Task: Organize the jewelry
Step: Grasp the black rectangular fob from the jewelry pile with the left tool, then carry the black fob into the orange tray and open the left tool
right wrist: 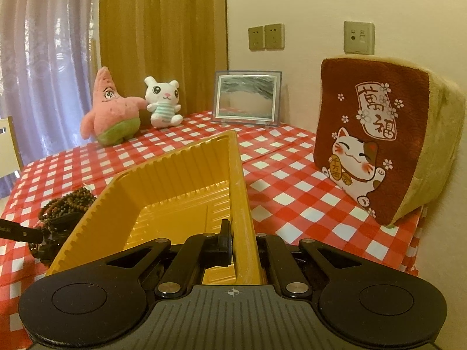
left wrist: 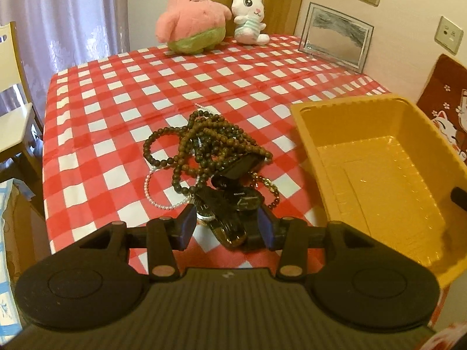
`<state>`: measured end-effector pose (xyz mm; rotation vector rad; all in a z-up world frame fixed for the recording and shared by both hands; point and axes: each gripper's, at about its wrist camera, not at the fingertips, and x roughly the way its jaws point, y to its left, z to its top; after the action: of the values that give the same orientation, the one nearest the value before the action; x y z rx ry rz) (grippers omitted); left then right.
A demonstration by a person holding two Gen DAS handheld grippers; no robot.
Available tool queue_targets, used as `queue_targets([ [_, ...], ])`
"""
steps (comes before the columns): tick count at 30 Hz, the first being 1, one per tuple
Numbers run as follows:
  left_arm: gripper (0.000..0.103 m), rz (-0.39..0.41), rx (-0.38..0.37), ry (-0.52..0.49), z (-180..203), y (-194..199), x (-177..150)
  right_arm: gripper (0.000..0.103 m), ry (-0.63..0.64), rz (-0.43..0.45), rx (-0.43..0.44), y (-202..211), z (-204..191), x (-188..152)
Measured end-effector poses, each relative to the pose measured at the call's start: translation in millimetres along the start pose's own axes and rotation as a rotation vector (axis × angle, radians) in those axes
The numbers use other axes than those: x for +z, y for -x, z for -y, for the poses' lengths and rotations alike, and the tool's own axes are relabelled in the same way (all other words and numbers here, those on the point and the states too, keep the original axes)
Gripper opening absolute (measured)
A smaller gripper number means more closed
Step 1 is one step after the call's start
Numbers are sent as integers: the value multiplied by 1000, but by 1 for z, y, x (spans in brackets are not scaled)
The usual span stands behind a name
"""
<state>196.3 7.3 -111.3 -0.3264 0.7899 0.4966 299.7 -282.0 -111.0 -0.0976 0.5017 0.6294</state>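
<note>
A tangled pile of jewelry lies on the checked tablecloth: brown bead bracelets point(left wrist: 201, 143), a pearl strand point(left wrist: 157, 201) and black watches point(left wrist: 230, 201). My left gripper point(left wrist: 226, 224) is open, its blue-padded fingers either side of a black-and-gold watch point(left wrist: 230, 230) at the pile's near end. An empty yellow plastic tray point(left wrist: 388, 180) stands right of the pile. My right gripper point(right wrist: 243, 245) is shut on the tray's right wall point(right wrist: 242, 204). The bead pile also shows in the right wrist view point(right wrist: 67, 207), left of the tray.
A pink starfish plush point(left wrist: 189, 17), a white bunny plush point(left wrist: 249, 14) and a framed picture point(left wrist: 335, 36) stand at the table's far edge. A lucky-cat cushion point(right wrist: 379, 140) leans at the right. A pale chair point(left wrist: 14, 110) stands left of the table.
</note>
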Motion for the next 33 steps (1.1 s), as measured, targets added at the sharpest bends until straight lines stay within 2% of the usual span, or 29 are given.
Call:
queue_targets([
  [4,39,-21,4,1,-6,-11,0,4,0,-2,-3,1,-1,0],
  [7,28,-25,-7,12,-15,-9,2,4,-6,-6,-7,2,0,0],
  [11,28,-23,20,12,-29,-4,0,4,-6,-11,-9,2,-1,0],
  [17,26,-29,-4,-44,-29,-8,-2,4,-6,-18,-12,1,-3,0],
  [20,16,-34,-21,-70,-25,-10,-1,4,-4,-18,-12,1,-3,0],
  [33,14,22,-37,-65,-27,17,9,4,-3,-26,-9,0,-3,-1],
])
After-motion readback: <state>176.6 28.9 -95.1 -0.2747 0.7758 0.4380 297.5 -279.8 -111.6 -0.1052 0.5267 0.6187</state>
